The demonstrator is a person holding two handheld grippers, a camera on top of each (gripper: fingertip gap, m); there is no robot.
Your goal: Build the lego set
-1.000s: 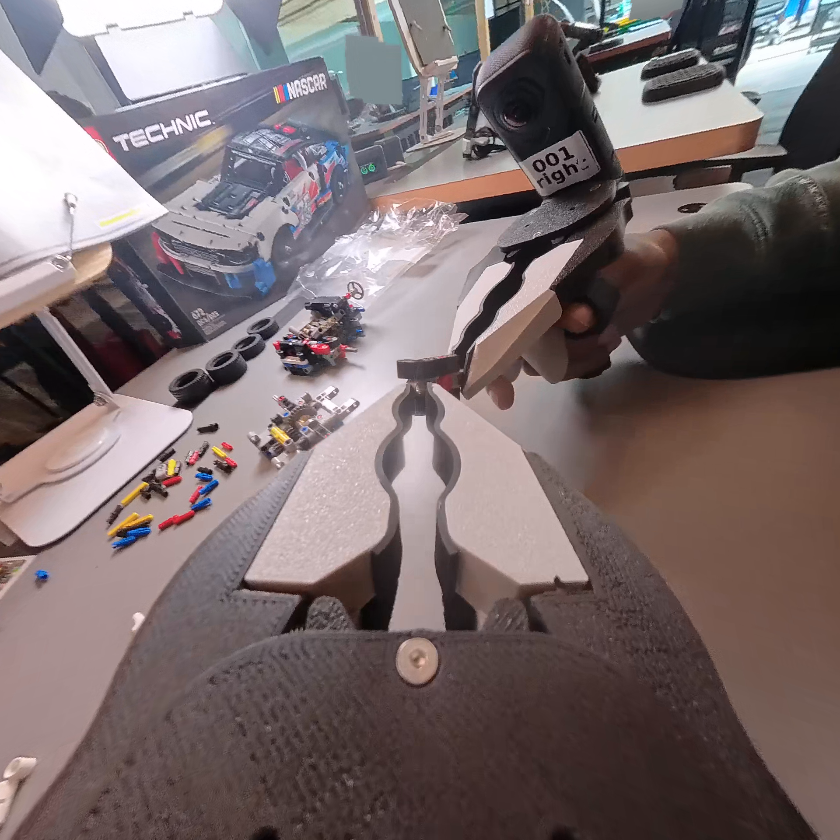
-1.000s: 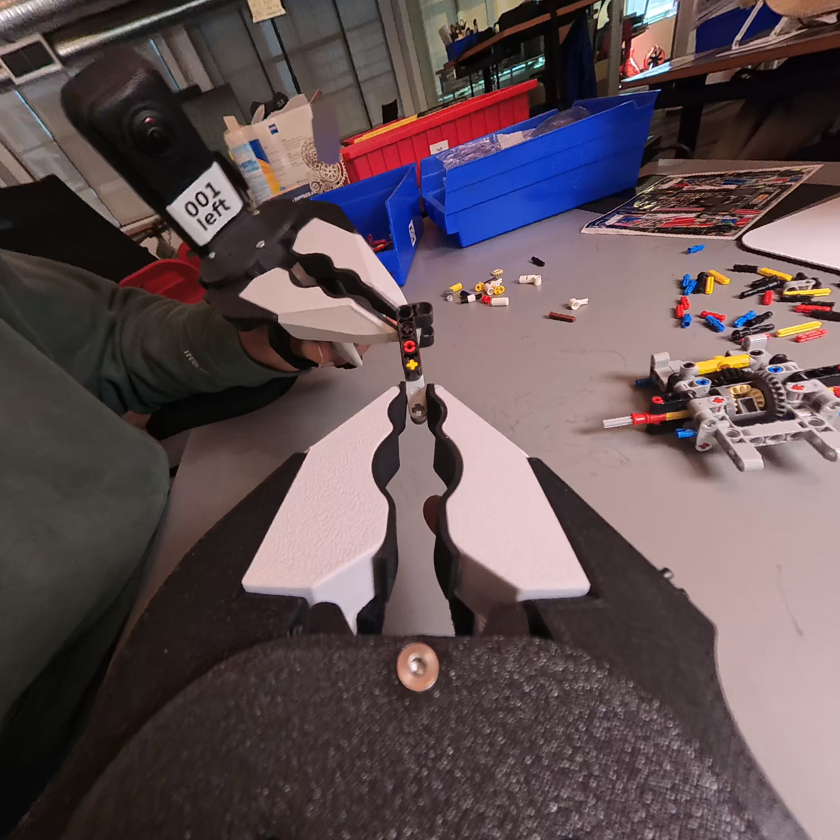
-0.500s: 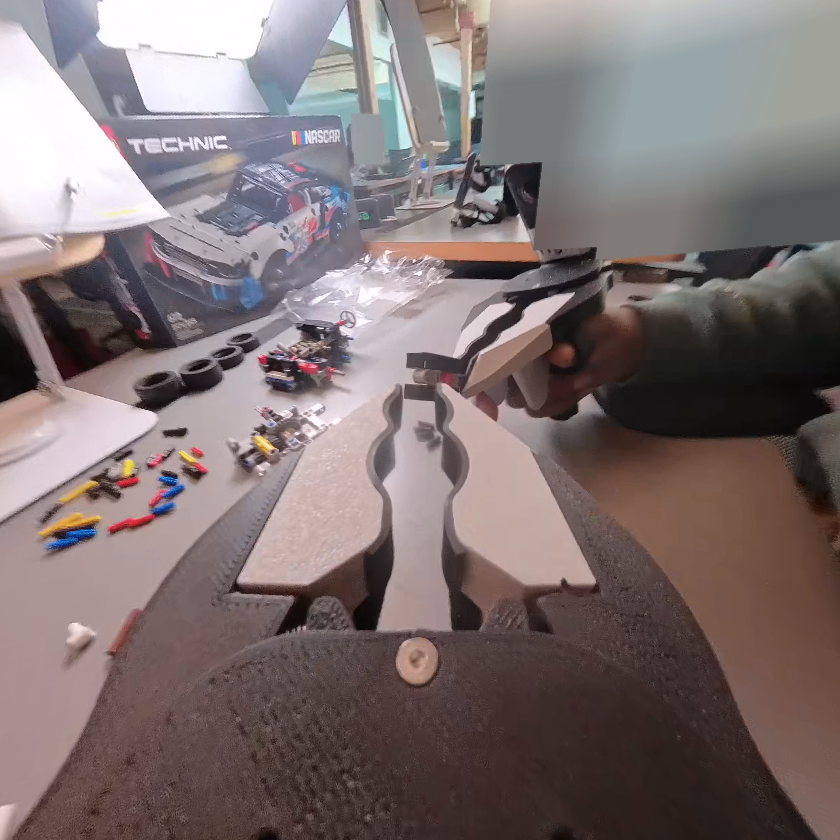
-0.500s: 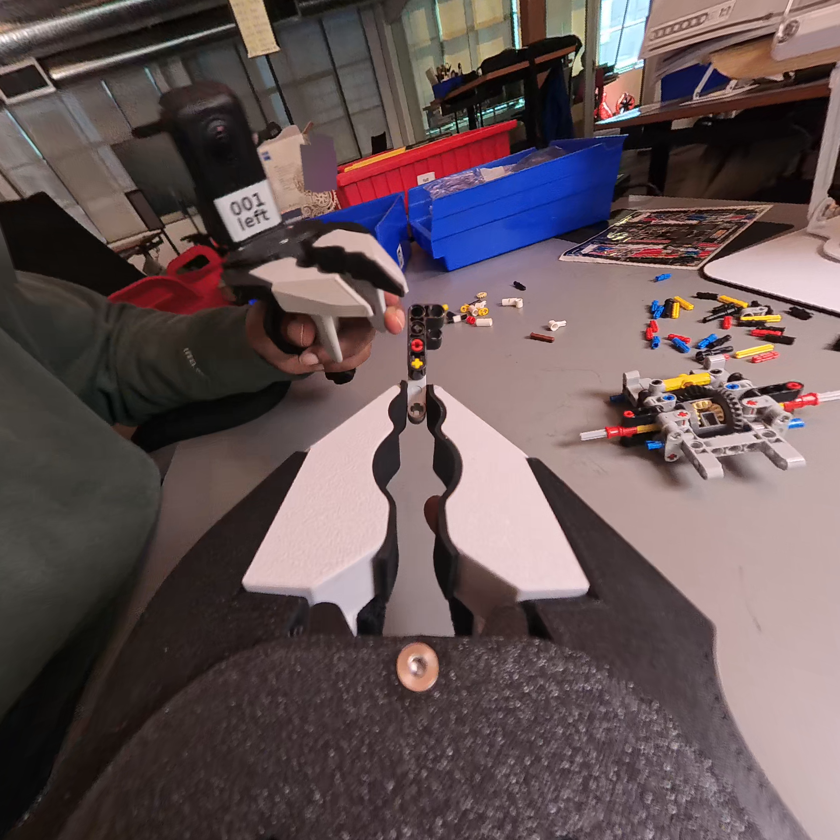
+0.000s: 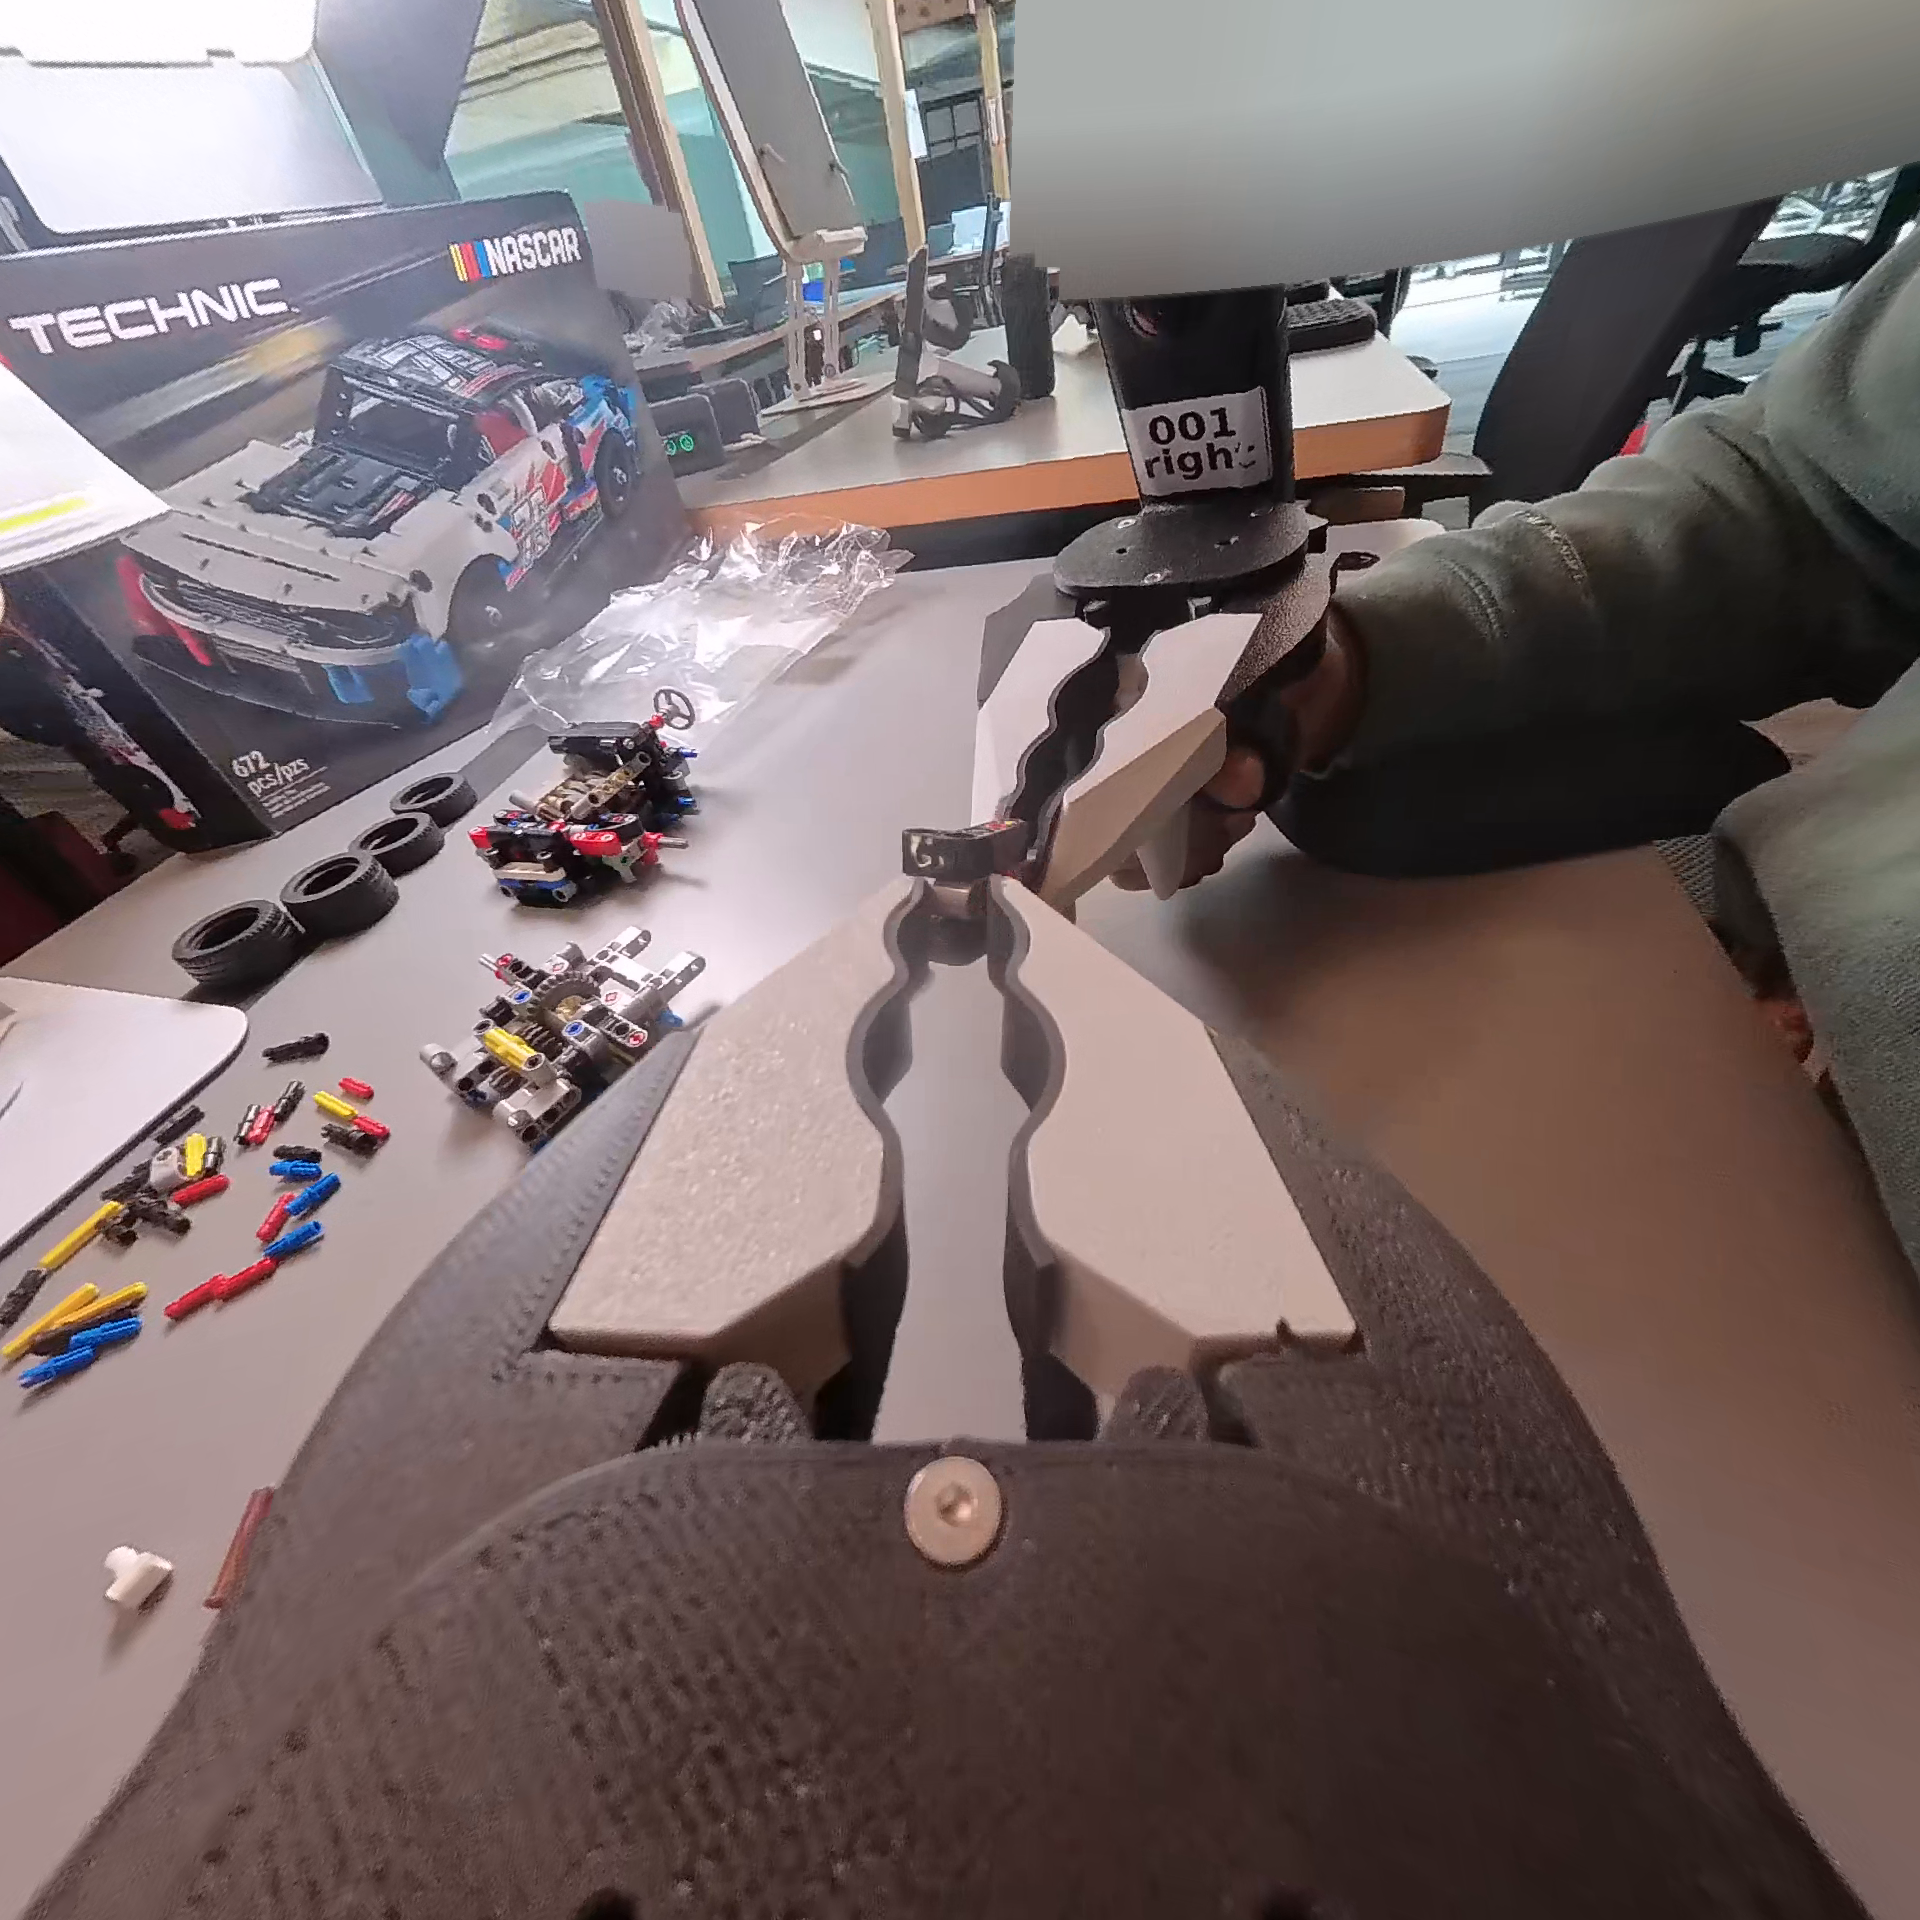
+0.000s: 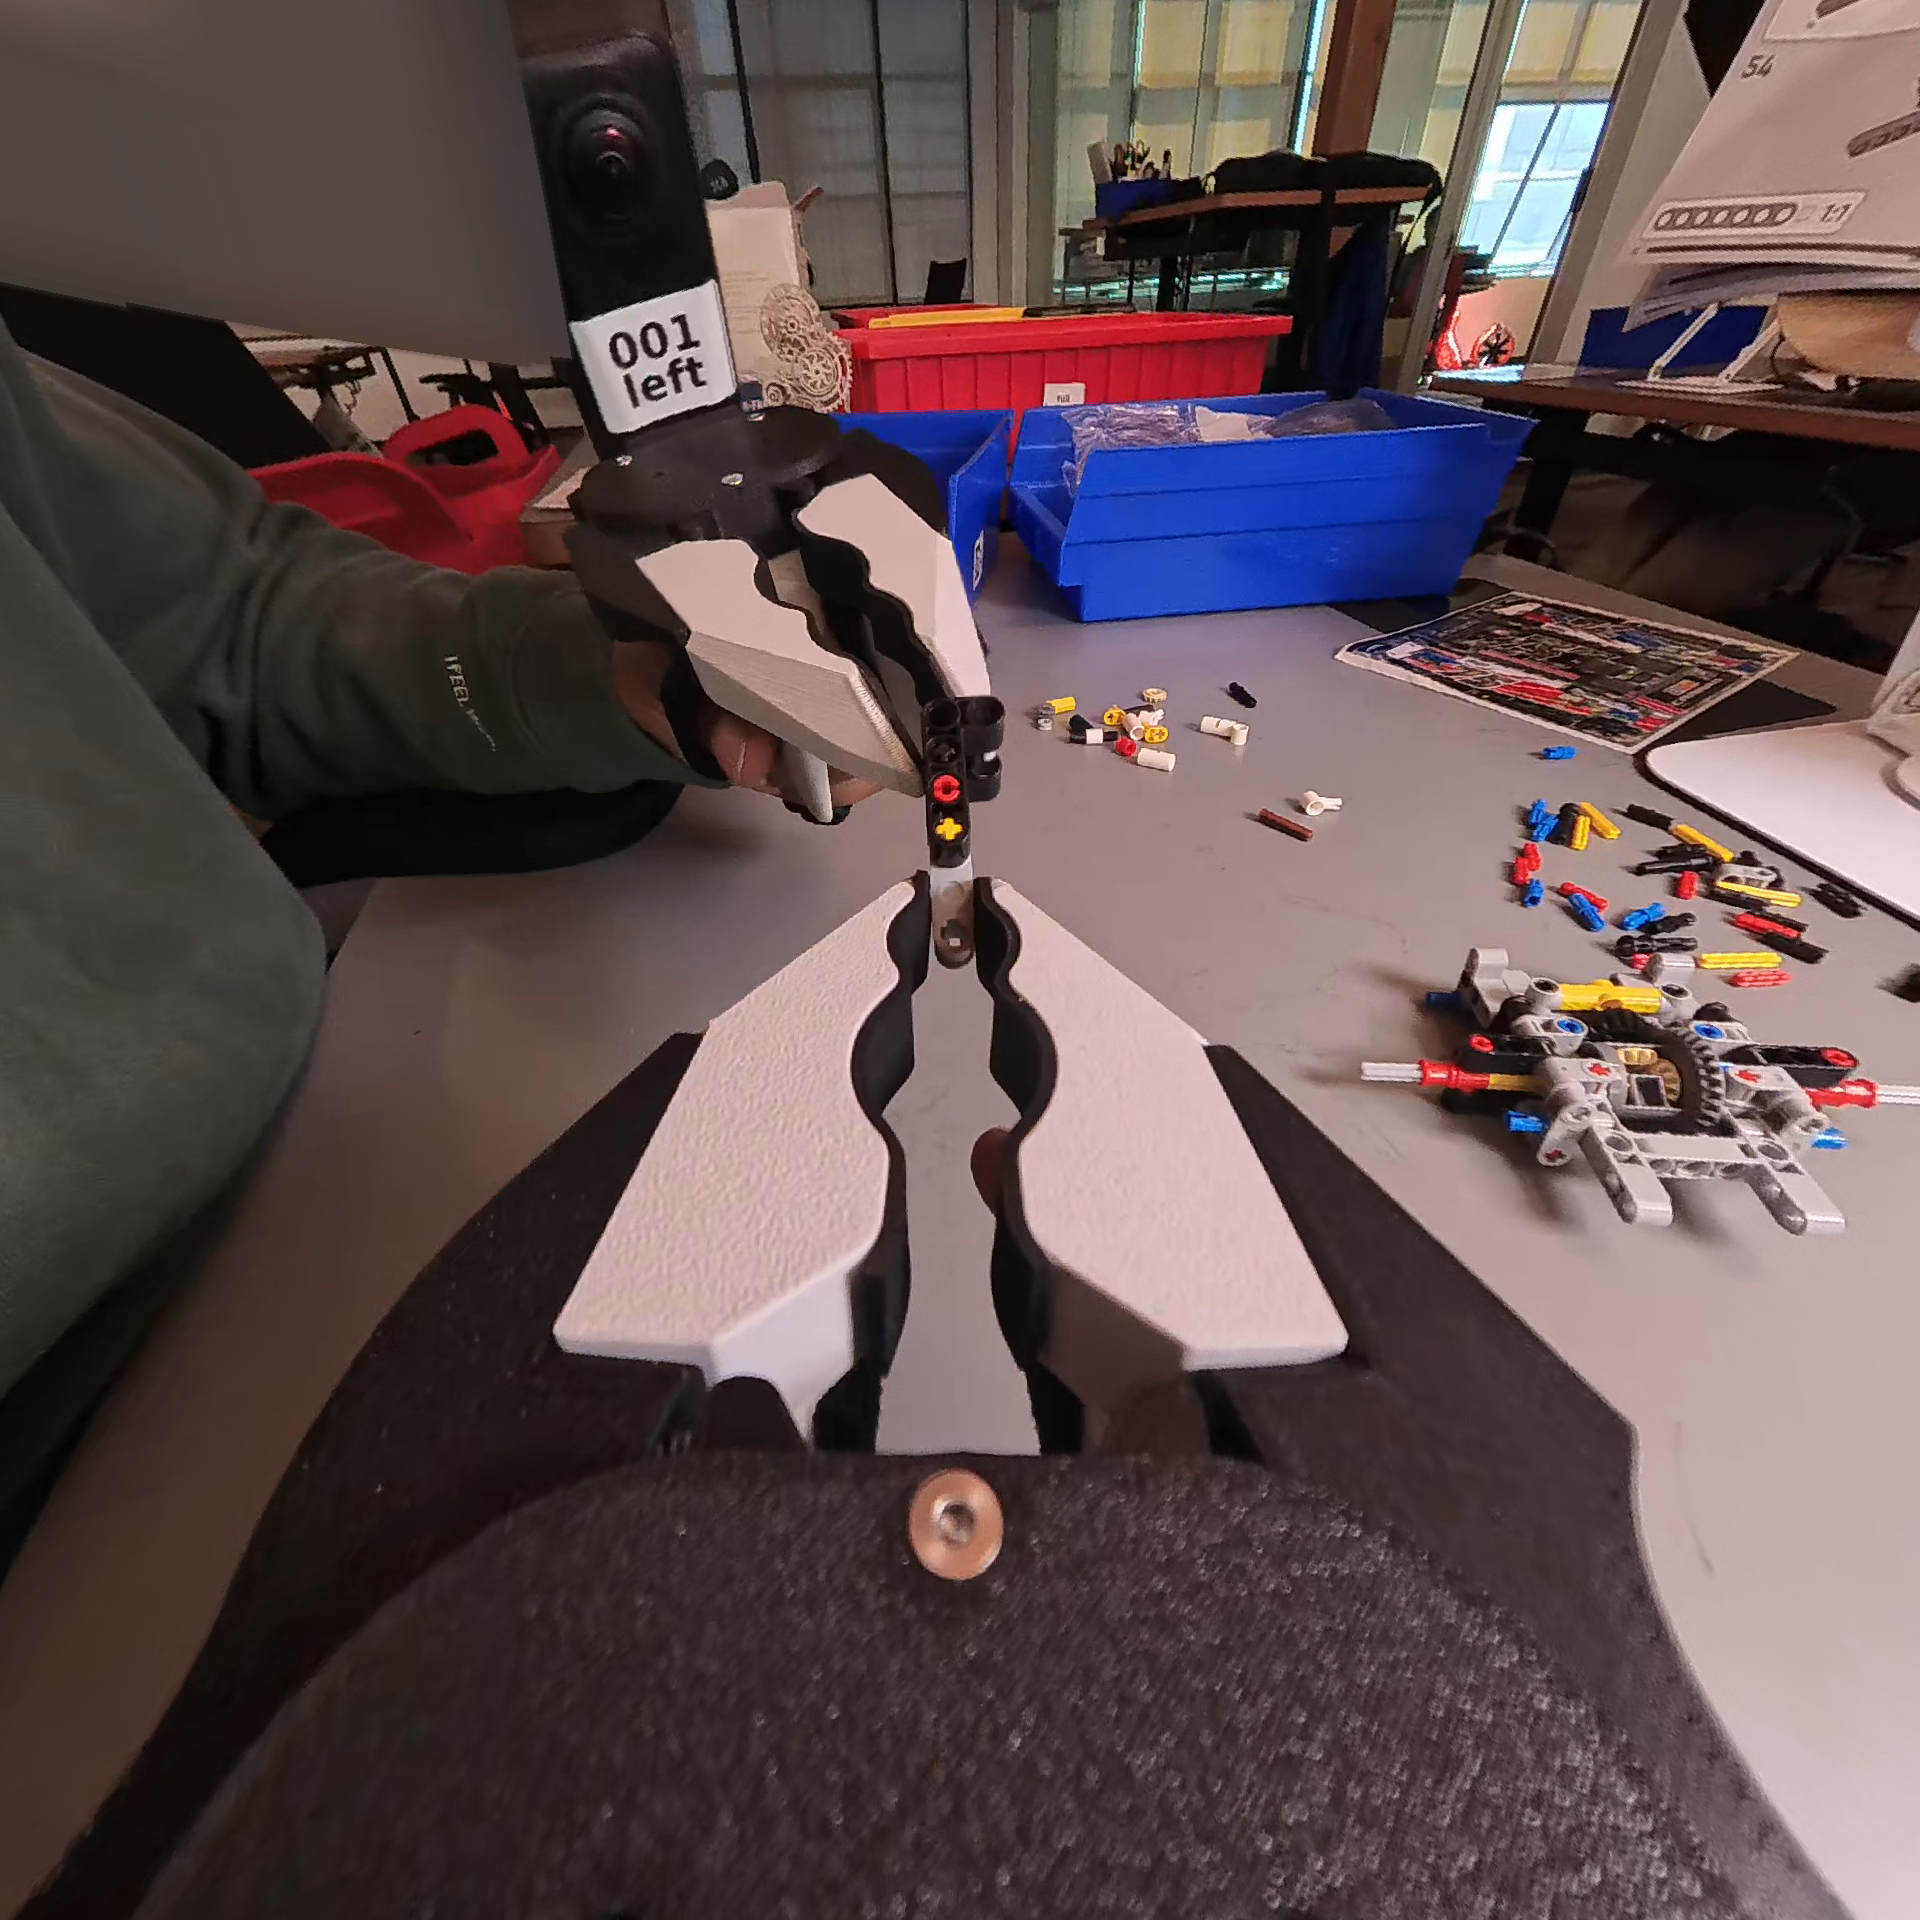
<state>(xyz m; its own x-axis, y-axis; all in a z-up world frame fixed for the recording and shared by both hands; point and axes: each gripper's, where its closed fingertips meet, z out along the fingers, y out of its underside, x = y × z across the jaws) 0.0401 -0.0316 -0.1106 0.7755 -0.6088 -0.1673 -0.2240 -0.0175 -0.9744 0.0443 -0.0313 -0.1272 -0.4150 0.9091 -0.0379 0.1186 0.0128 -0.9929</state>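
Observation:
My right gripper [image 6: 951, 914] is shut on the grey end of a small brick assembly [image 6: 951, 800]: a black beam with a red and a yellow pin and a black connector on top, held upright above the grey table [image 6: 1195, 883]. My left gripper [image 5: 951, 902] is shut on a small grey piece [image 5: 951, 896] that sits against the black beam [image 5: 951, 850]. In the right wrist view the left gripper [image 6: 914, 748] meets the beam's upper part from the left. In the left wrist view the right gripper [image 5: 1023, 842] reaches in from the right.
A toy-car box [image 5: 312, 468], several tyres [image 5: 343, 883], a part-built chassis [image 5: 592, 800] and a gear assembly [image 5: 571, 1039] lie to my left. Loose pins [image 5: 208, 1226] are scattered there. Blue bins [image 6: 1247, 499] and an instruction sheet [image 6: 1558, 665] lie beyond.
Half a second ago my left gripper stood open, a little back from the assembly. It has moved in and closed on the grey piece at the black beam. The right gripper kept its hold.

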